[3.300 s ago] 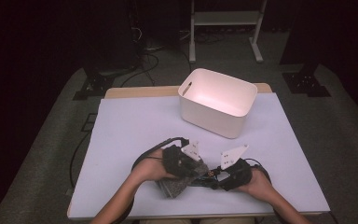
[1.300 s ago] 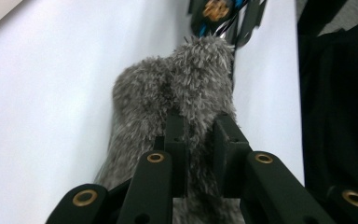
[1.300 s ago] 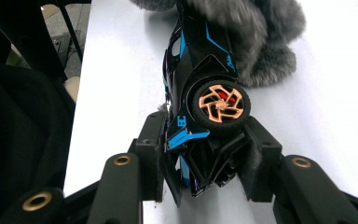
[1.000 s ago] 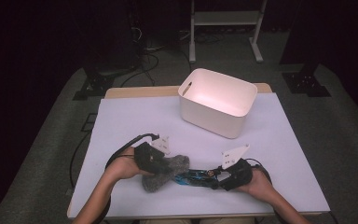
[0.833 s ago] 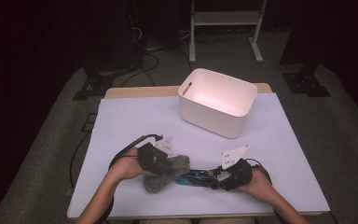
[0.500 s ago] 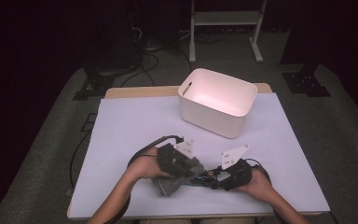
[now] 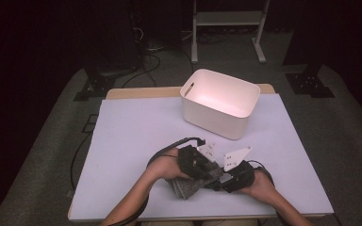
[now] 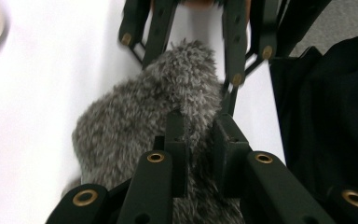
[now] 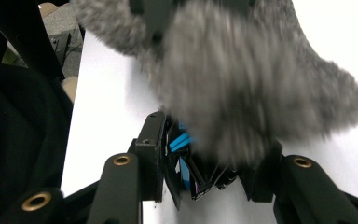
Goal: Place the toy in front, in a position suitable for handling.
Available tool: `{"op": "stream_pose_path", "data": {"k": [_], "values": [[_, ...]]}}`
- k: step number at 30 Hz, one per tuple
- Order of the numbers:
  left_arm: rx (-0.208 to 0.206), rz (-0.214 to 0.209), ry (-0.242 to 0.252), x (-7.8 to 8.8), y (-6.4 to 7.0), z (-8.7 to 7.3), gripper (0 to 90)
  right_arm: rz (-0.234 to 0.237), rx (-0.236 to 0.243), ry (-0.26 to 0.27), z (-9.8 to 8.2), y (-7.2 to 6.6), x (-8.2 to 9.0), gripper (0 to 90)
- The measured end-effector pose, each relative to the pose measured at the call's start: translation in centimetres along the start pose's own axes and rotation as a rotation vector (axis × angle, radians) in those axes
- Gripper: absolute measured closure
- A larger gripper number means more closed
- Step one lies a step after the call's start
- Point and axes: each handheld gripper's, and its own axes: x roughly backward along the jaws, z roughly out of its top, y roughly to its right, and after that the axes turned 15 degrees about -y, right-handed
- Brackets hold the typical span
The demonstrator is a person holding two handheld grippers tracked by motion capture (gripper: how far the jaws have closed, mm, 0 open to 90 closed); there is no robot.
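Your left gripper [image 7: 206, 165] at lower centre of high view, fingers [image 8: 177, 140] clenched on grey fuzzy cloth [image 8: 135, 126]. Cloth lies on white counter [image 7: 136, 127], low in frame, between your two hands. Your right gripper [image 7: 224, 176] just right of it, fingers [image 9: 151, 140] grasping small dark object with blue stripes [image 9: 184, 158], cloth draped over it. White bin [image 7: 219, 103] stands well apart, above centre.

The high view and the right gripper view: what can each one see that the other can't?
The high view alone takes in the white bin at the table's far side. The right gripper view alone gets close enough to see the dark thing with blue stripes clamped in the right claw. Both share the fuzzy grey cloth and the white tabletop.
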Motion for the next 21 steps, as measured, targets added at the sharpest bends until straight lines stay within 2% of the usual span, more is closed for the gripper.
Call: {"op": "stream_pose_path", "data": {"k": [5,6,7,8,9,10,12,13,15,16,19,21], "values": [[0.076,0.005,0.007,1.1,-0.2,-3.2,78.1,0.000,0.004,0.002,0.0,0.1,0.0,56.3],[0.076,0.005,0.007,1.1,-0.2,-3.2,78.0,0.000,0.004,0.002,0.0,0.1,0.0,56.3],[0.100,0.011,0.018,1.7,-0.2,-4.4,78.0,0.000,0.004,-0.001,0.0,0.0,0.0,56.3],[0.100,0.011,0.018,1.7,-0.2,-4.4,77.9,0.002,0.000,-0.002,0.1,0.0,0.0,56.3],[0.122,0.023,0.027,2.1,-0.1,-5.5,77.8,0.003,0.001,-0.002,0.1,0.1,0.0,56.3],[0.122,0.023,0.027,2.1,-0.1,-5.5,77.8,0.003,0.001,-0.002,0.1,0.1,0.0,56.3],[0.165,0.037,0.034,2.7,-0.1,-7.3,77.8,0.002,0.003,-0.001,0.1,0.1,0.0,56.3],[0.174,0.044,0.028,2.9,-0.1,-7.8,77.8,0.002,0.002,-0.001,0.1,0.1,0.0,56.3],[0.179,0.050,0.021,3.0,-0.1,-8.1,77.8,0.003,0.001,-0.002,0.1,0.1,0.0,56.3],[0.202,0.064,0.007,3.1,-0.2,-8.9,77.6,0.002,0.001,-0.004,0.1,0.2,0.0,56.2],[0.218,0.046,0.039,3.2,-0.5,-9.5,77.5,-0.009,0.009,-0.011,0.3,0.2,0.0,55.8],[0.222,0.046,0.043,3.1,-0.7,-9.4,77.5,-0.018,0.013,-0.018,0.5,0.4,-0.1,55.7]]}}
